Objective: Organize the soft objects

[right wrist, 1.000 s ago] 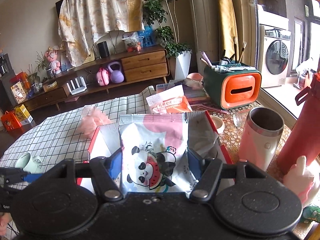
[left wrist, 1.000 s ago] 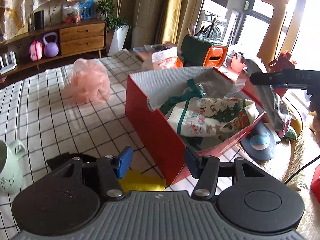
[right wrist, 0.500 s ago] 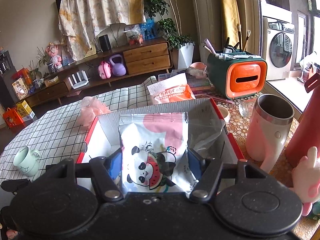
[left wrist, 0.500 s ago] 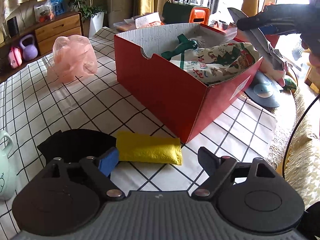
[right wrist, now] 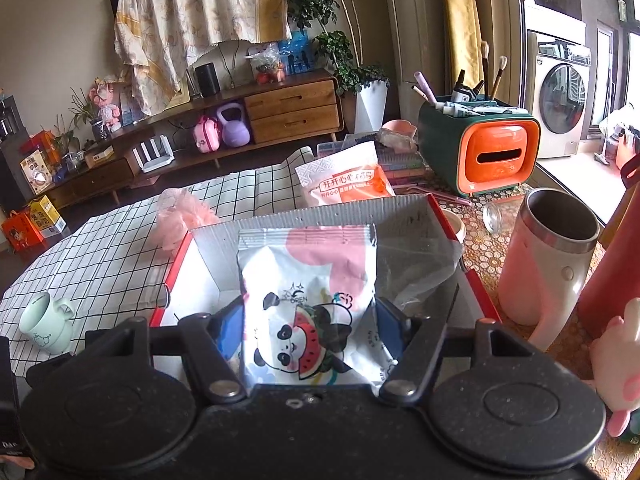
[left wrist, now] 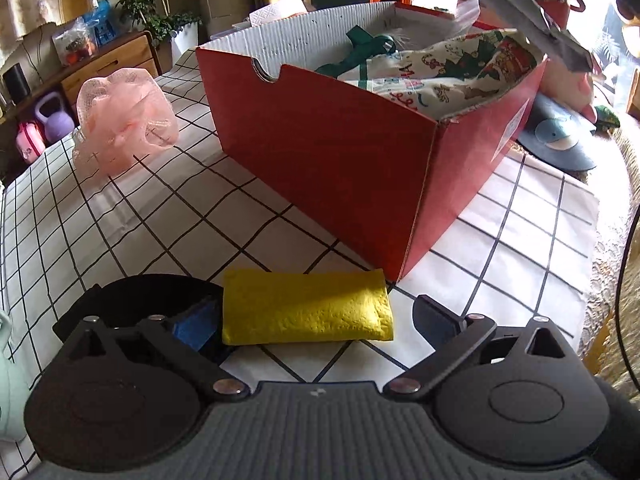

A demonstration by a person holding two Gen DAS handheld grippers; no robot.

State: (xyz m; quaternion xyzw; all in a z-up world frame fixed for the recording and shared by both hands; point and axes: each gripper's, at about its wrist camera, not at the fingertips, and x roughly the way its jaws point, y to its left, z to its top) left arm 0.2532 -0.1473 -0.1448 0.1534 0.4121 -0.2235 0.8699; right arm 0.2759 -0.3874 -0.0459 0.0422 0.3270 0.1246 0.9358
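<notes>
Left wrist view: left gripper (left wrist: 316, 322), jaws just opened wide, straddles the yellow pouch (left wrist: 306, 307) lying on the checked cloth (left wrist: 168, 220) beside the red box (left wrist: 340, 156); right gripper (right wrist: 310, 320) clamps a panda packet (right wrist: 308, 304) above that box.

- A lived-in home living room is being shown, pretty clearly.
- A wooden sideboard (right wrist: 294, 110) is being crowded with a speaker, toys and a kettlebell (right wrist: 233, 125).
- A potted plant (right wrist: 370, 106) is being kept by the curtains.
- A washing machine (right wrist: 562, 98) is being glimpsed beyond the window.
</notes>
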